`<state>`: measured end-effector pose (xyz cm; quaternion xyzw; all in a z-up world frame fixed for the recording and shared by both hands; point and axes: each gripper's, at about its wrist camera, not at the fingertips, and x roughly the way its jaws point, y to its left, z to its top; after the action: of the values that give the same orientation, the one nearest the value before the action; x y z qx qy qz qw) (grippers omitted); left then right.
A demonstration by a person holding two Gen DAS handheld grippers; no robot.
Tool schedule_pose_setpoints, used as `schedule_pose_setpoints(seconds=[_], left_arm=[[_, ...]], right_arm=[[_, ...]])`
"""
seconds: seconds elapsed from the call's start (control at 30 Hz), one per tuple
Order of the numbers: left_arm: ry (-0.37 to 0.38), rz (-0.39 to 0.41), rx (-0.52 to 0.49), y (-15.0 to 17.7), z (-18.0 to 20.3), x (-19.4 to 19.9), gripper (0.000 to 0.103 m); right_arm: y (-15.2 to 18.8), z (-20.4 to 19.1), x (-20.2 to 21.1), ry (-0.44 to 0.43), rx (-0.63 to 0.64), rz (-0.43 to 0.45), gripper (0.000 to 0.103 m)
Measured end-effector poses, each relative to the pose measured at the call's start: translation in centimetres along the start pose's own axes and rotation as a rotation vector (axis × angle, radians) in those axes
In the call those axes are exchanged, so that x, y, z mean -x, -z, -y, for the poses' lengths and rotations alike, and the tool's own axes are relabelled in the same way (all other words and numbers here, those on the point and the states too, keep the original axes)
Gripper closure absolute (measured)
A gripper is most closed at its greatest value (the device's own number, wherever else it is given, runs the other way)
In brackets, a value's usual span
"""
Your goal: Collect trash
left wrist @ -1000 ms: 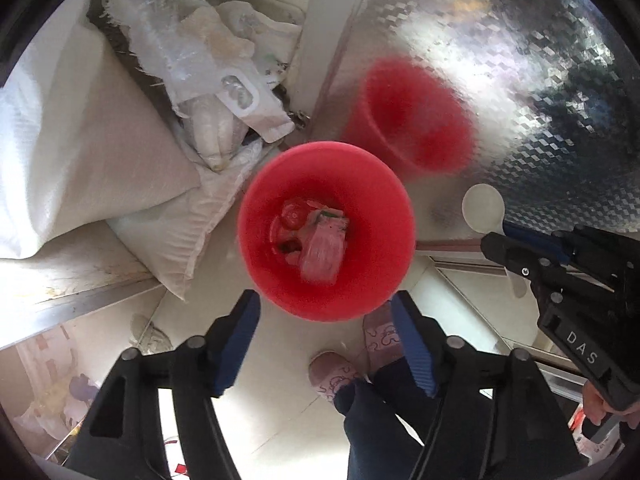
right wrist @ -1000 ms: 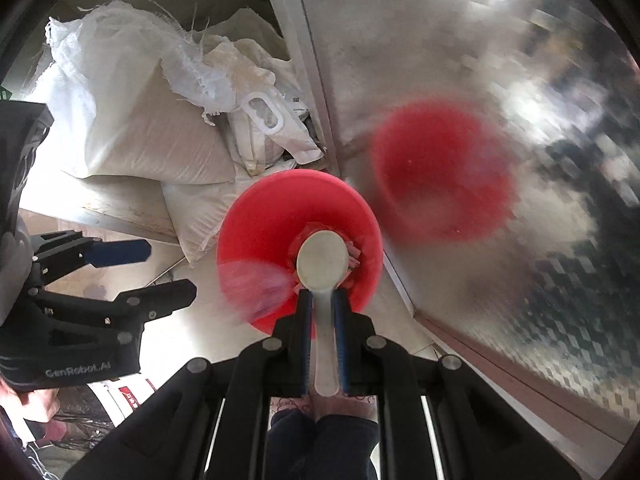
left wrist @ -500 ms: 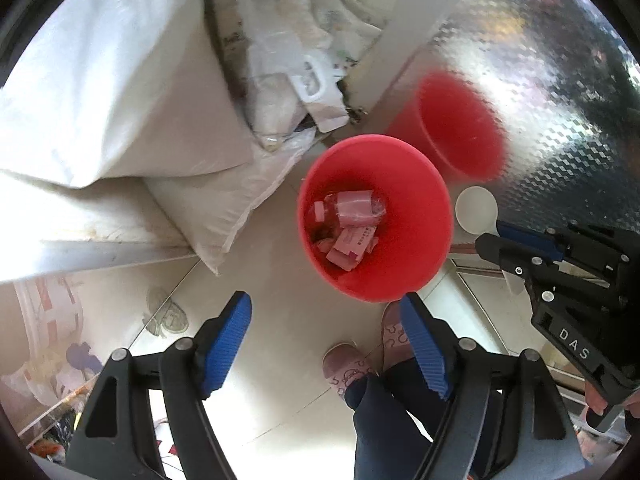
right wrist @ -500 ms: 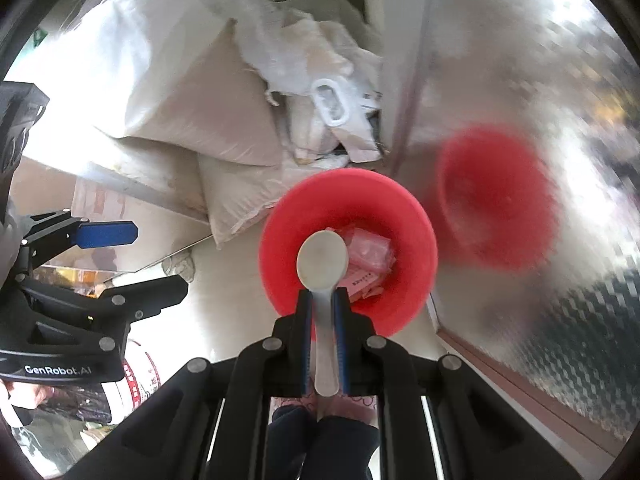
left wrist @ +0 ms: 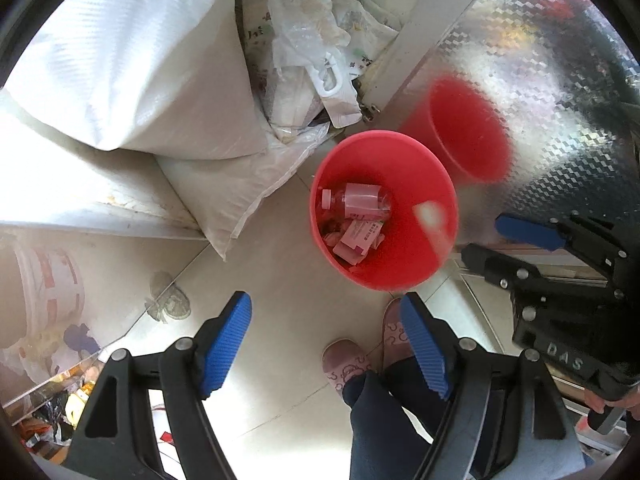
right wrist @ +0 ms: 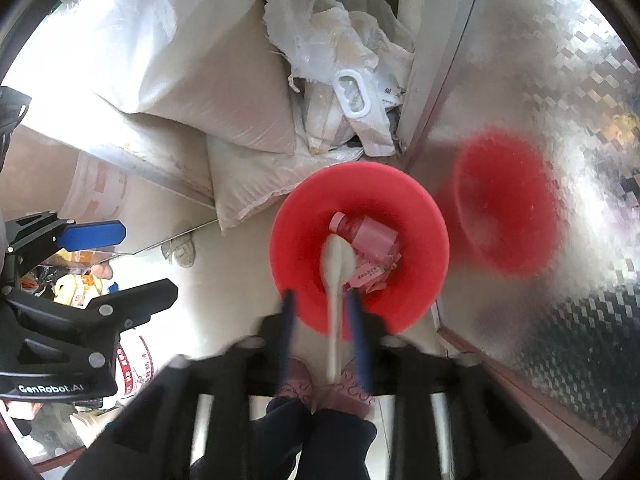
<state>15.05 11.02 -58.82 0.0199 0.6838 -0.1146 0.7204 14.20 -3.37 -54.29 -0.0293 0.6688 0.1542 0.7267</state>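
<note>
Item: white plastic spoon (right wrist: 335,276), disposable kind, judged very light, thin and stiff with some flex in the handle, and smooth enough to slip from flat pads. It hangs bowl-forward between the fingers of your right gripper (right wrist: 324,334), straight ahead of the tool and over the mouth of the red bin (right wrist: 420,216). The jaws are opening, and the blurred blue pads (right wrist: 287,332) stand clear of the handle on both sides, so the spoon looks released rather than pinched. If you must retake it, grip the handle near its middle, across the narrow width, not the curved bowl. The bin sits on the floor ahead of and below both tools. It already holds a pink-labelled bottle (left wrist: 358,199) and pink wrappers (left wrist: 358,238). Your left gripper (left wrist: 326,346) is spread wide with nothing between its pads. The bin lies just ahead of its right finger. White sacks (left wrist: 132,64) lie beyond the bin to the left, and a patterned metal panel (left wrist: 560,92) stands to the right.
</note>
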Motion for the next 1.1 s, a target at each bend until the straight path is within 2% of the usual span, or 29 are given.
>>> schedule_pose_setpoints(seconds=[0.07, 0.27, 0.57, 0.73, 0.9, 1.1], left_arm=[[-0.005, 0.010, -0.001, 0.2, 0.2, 0.9, 0.028], [-0.026, 0.054, -0.010, 1.2, 1.2, 5.4, 0.028], [0.000, 0.102, 0.021, 2.9, 3.0, 15.5, 0.027], [0.003, 0.161, 0.006, 3.1, 4.5, 21.7, 0.023], [-0.006, 0.230, -0.031, 2.6, 6.1, 27.5, 0.023], [-0.010, 0.300, -0.070, 1.2, 7.2, 32.6, 0.023]], right_arm=[[0.3, -0.1, 0.7, 0.003, 0.002, 0.009, 0.059], [1.1, -0.8, 3.9, 0.015, 0.000, 0.016, 0.058], [1.6, -2.7, 12.8, 0.056, 0.018, 0.049, 0.058], [2.1, -3.7, 19.3, 0.063, 0.020, 0.108, 0.051], [2.3, -4.0, 25.1, 0.081, 0.009, 0.178, 0.044], [1.8, -4.2, 30.9, 0.135, -0.010, 0.260, 0.038]])
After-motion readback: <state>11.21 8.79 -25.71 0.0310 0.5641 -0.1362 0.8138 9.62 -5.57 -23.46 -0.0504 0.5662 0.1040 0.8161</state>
